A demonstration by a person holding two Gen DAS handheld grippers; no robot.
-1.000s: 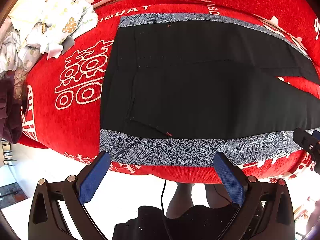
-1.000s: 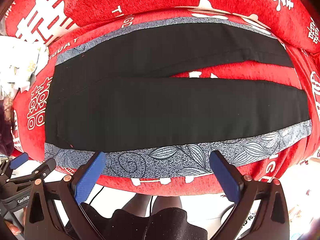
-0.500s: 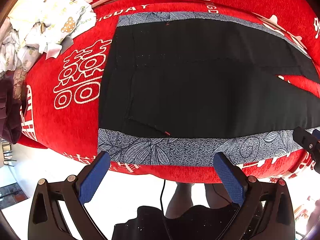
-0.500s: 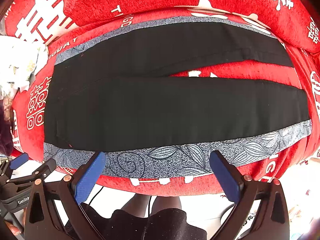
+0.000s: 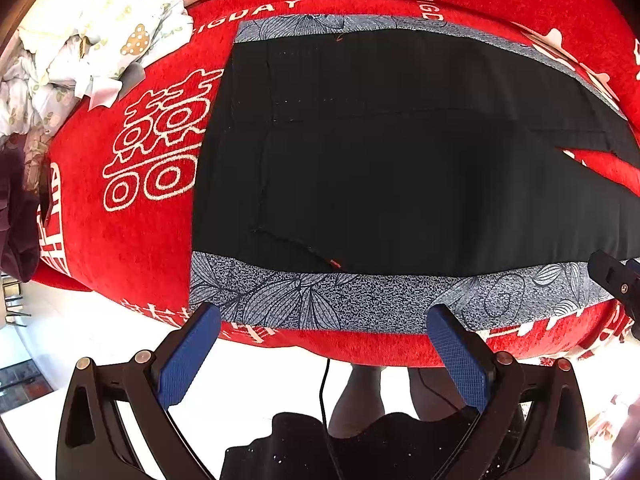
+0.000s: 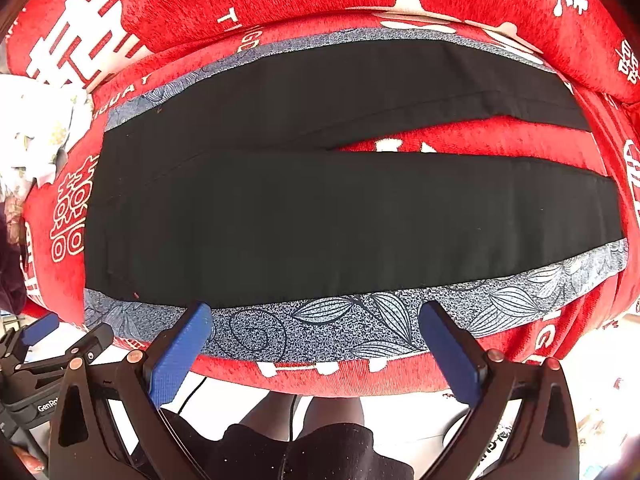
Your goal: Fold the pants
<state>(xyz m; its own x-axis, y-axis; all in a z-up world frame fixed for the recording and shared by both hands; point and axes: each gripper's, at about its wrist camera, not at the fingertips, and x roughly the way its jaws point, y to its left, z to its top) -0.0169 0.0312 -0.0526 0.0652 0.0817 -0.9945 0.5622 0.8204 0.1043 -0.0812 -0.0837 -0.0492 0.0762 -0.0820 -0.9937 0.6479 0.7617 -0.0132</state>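
Observation:
Black pants [image 5: 400, 168] with grey leaf-print side stripes lie flat on a red cushion, waistband to the left, both legs running right. In the right wrist view the pants [image 6: 340, 216] show their two legs split apart toward the right. My left gripper [image 5: 324, 320] hovers open just over the near grey stripe [image 5: 320, 300] by the waist end, with nothing between its blue pads [image 5: 188, 354]. My right gripper [image 6: 316, 316] stands open over the near stripe [image 6: 360, 320] at mid-leg, holding nothing. The other gripper's tip [image 5: 616, 280] shows at the left view's right edge.
The red cushion [image 5: 140, 220] with white characters drops off at its near edge. A crumpled pale floral cloth [image 5: 92, 44] lies at the far left. A dark purple cloth [image 5: 16, 216] hangs at the left edge. The person's legs [image 6: 316, 412] stand below, on a white floor.
Both grippers have crept slightly forward toward the near grey stripe of the pants. The pants lie as before and both grippers stay open.

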